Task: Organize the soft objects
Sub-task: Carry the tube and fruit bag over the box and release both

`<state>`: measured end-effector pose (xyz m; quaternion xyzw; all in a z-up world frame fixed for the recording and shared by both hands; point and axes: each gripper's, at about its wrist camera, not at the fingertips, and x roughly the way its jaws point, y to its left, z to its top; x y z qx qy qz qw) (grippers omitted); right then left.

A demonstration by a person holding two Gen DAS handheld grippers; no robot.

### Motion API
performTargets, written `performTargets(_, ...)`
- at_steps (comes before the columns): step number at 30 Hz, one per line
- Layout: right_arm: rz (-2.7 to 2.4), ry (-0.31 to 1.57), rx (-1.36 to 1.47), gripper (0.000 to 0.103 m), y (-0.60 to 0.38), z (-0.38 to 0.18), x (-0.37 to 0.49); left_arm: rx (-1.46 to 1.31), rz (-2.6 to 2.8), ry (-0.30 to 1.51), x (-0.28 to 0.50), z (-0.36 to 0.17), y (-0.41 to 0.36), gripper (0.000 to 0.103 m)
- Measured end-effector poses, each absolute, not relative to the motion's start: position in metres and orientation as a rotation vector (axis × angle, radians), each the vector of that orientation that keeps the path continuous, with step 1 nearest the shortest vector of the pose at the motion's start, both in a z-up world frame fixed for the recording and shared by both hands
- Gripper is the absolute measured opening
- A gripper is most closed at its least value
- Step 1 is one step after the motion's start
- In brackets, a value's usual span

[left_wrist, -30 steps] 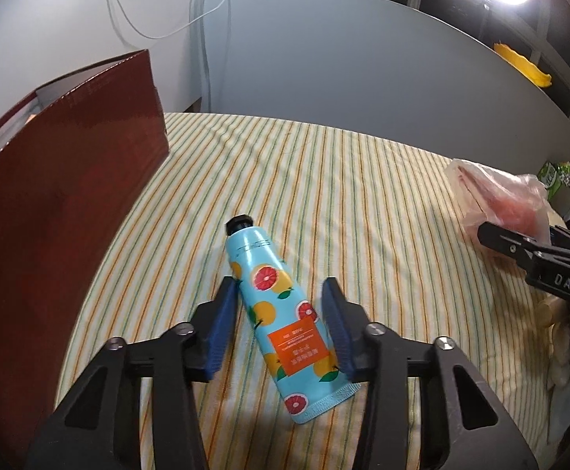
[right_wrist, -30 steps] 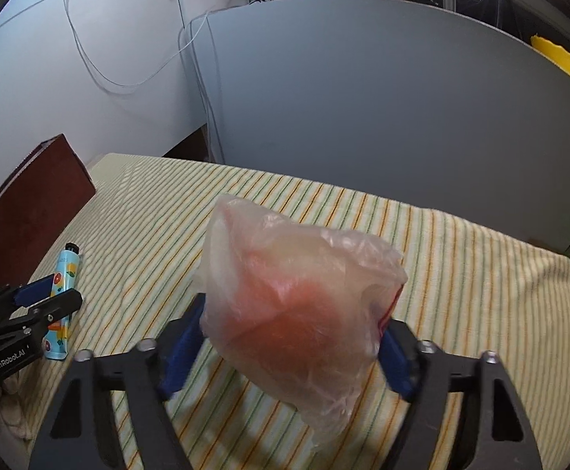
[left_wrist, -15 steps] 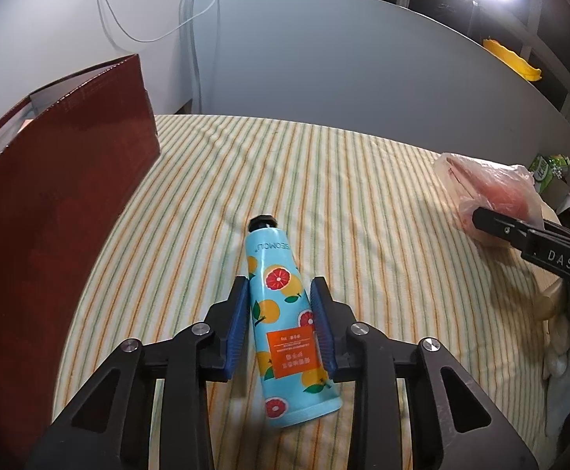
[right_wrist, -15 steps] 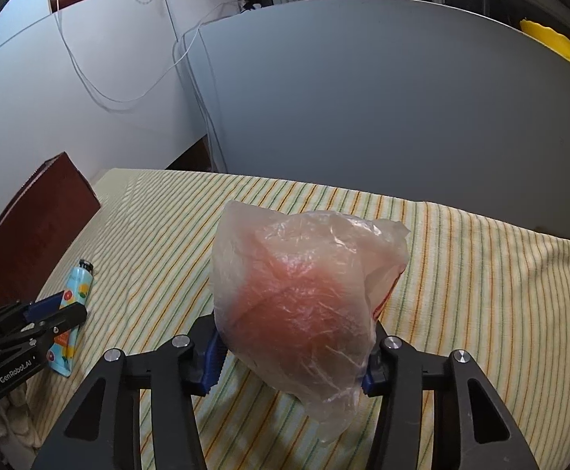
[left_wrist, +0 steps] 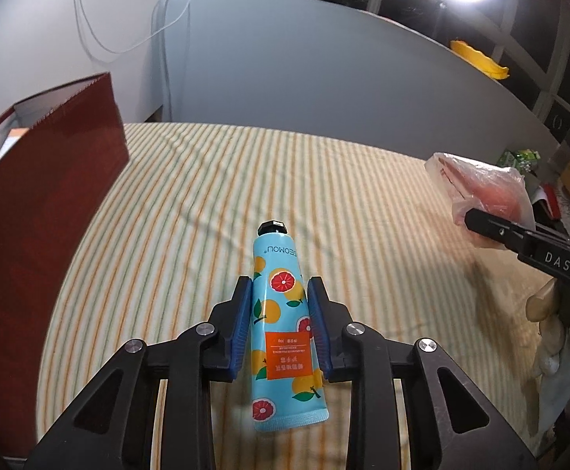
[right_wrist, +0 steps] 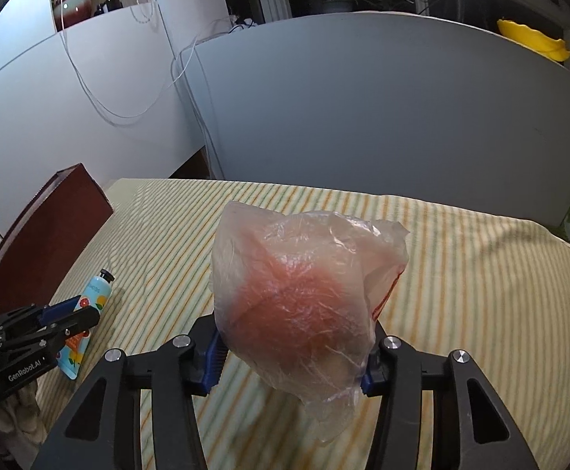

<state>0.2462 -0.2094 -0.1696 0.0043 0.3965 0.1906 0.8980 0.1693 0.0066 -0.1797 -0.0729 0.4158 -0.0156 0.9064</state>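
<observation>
A light-blue hand-cream tube [left_wrist: 285, 333] printed with oranges and grapefruit, black cap pointing away, sits between the blue pads of my left gripper [left_wrist: 279, 325], which is shut on it just above the striped cloth. The same tube [right_wrist: 89, 313] and left gripper [right_wrist: 64, 319] show at the lower left of the right wrist view. A crumpled clear plastic bag with something pinkish-red inside [right_wrist: 304, 305] is squeezed by my right gripper [right_wrist: 291, 356], shut on it and holding it off the cloth. That bag [left_wrist: 484, 196] appears at the right of the left wrist view.
A dark red open box [left_wrist: 42, 203] stands at the table's left edge, also seen as a red box [right_wrist: 46, 235] from the right. The green-and-orange striped cloth [left_wrist: 246, 196] covers the table. Grey partition panels [right_wrist: 363, 117] rise behind it. A gloved hand [left_wrist: 559, 325] holds the right tool.
The left jaws closed onto the tube, straightened it and raised it slightly. The right jaws narrowed onto the bag and lifted it off the cloth.
</observation>
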Motion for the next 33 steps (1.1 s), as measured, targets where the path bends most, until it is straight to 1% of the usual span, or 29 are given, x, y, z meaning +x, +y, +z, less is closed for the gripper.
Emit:
performTargets(6, 0.393, 0.807, 0.004, 0.047, -0.214, -0.156, 0.231, -0.169, -0.060, 0.830, 0.161, -0.165, 0.010, 0.027)
performTargets(13, 0.432, 0.787, -0.012, 0.047, -0.197, -0.133, 0.217, -0.179, -0.064, 0.778, 0.141, -0.138, 0.027, 0.027)
performTargets(22, 0.577, 0.749, -0.043, 0.047, -0.128, -0.093, 0.208, -0.214, 0.004, 0.690, 0.102, -0.100, 0.085, 0.027)
performTargets(33, 0.765, 0.742, -0.135, 0.047, -0.012, -0.067, 0.202, -0.259, 0.180, 0.639, 0.061, -0.086, 0.184, 0.027)
